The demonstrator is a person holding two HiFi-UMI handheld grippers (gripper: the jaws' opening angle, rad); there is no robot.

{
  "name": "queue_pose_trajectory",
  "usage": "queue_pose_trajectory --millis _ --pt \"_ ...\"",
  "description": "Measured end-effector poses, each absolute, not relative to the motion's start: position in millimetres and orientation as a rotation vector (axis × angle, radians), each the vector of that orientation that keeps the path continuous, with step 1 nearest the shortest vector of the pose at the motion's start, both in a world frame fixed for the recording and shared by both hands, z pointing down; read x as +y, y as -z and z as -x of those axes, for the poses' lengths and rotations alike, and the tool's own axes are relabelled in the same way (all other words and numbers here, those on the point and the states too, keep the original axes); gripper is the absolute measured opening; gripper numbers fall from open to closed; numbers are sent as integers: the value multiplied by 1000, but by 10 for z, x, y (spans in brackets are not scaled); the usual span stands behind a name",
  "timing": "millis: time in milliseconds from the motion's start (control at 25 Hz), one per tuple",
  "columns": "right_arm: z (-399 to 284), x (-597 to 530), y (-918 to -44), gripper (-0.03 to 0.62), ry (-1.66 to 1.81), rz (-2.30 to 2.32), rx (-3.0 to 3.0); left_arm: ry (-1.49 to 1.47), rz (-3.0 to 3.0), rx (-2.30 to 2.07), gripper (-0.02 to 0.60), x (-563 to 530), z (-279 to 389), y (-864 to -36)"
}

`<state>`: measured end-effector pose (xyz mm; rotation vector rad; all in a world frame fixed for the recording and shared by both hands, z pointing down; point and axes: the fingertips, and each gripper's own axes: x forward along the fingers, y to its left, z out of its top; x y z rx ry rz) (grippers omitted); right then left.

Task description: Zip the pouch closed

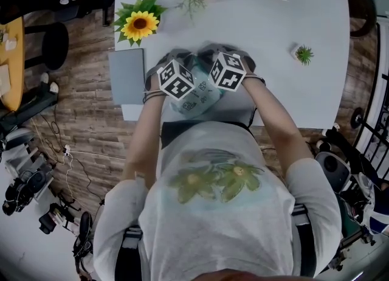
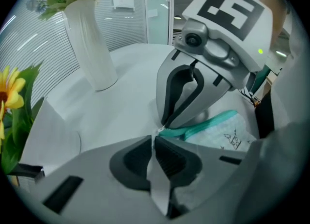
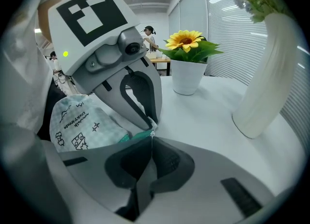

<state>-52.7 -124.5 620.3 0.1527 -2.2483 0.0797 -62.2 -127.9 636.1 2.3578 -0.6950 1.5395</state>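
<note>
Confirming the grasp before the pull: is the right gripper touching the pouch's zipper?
Touching. The left gripper view shows the right gripper pinched shut on the teal zipper at the end of the pouch, no gap.

**Clearance, white table: middle and right open; far edge, left side and near edge taken.**

Far edge: white vase with flowers, upright. Far-left corner: potted sunflower. Left edge: grey flat pad. Right side: small green plant, standing alone, well apart from the rest. Near edge, middle: pouch, with the left gripper and right gripper both pinched on it, tips nearly meeting, each barring the other's way inward. Bare tabletop runs from the pouch up to the vase, and from the middle to the right edge around the small plant. Off the left edge: black stool, cables on the floor.
</note>
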Motion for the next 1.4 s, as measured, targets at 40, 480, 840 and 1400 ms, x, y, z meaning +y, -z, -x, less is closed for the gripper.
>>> queue_pose_trajectory --millis 40,480,840,1400 --pt "525 -1239 -6202 21 -61 -155 -2248 -1540 -2349 -709 28 -1279 621 -6363" --pt "495 -1180 -6192 20 45 -143 -2207 -1508 -2307 -763 28 -1285 630 -6369" --pt "428 -1156 -6209 20 69 -147 -2188 -1476 -2299 -798 28 -1292 636 -6377" --pt "385 -1087 -6177 20 53 -131 -2170 -1474 -2299 -800 28 -1294 639 -6375"
